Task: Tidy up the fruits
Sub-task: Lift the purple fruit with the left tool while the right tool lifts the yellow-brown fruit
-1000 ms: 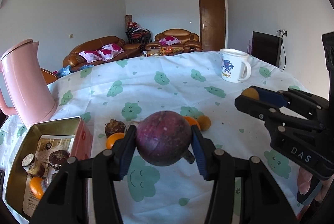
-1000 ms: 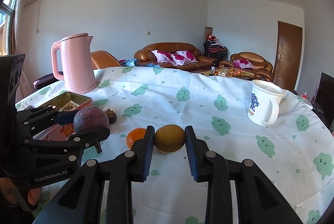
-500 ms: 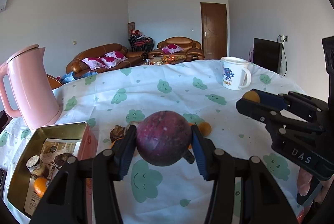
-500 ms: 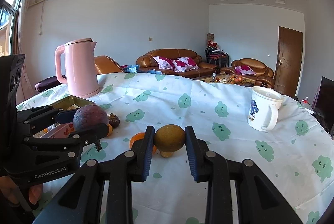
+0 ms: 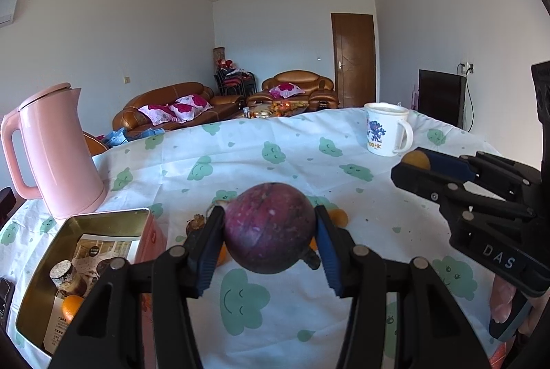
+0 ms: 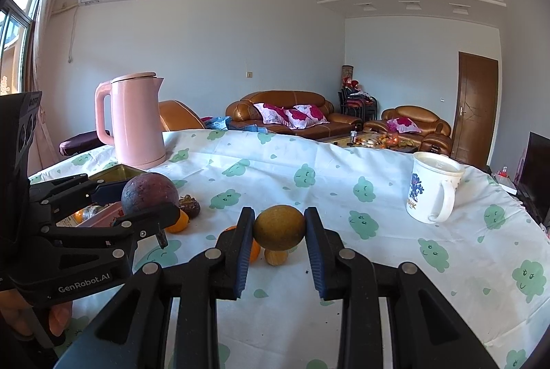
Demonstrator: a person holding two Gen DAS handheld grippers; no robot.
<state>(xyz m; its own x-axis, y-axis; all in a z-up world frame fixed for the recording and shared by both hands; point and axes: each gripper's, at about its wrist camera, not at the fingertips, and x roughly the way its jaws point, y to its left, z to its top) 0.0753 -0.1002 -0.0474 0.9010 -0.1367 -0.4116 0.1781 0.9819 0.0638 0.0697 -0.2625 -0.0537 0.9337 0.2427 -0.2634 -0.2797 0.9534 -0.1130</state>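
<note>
i see a big table under a white cloth printed with green smiling clouds [image 5: 343, 142]; it fills the lower part of both views. on its far left stands a tall pink plastic kettle with a lid and handle [image 5: 51, 152]. just nearer than the kettle sits an open rectangular tin box, gold inside and pink outside [image 5: 103, 221], holding a printed leaflet, a small orange fruit and a couple of dark items i can't identify. on the far right of the cloth stands a white mug with a blue print [image 6: 433, 192], upright, handle to the right.

my left gripper [image 5: 268, 241] is clamped on a round dark purple fruit [image 5: 270, 226], both blue pads pressed on its sides, lifted clear of the cloth and just right of the tin. my right gripper [image 6: 279, 231] is closed on a round yellow-brown fruit [image 6: 279, 226], also held off the cloth, near the table's middle.

under and between the two grippers lie loose fruits on the cloth: a small dark brownish one [image 6: 189, 205] near the tin, two small oranges [image 6: 180, 221] and a little tan one [image 6: 275, 257], close together. a person's fingers [image 6: 56, 317] show at the left handle.
</note>
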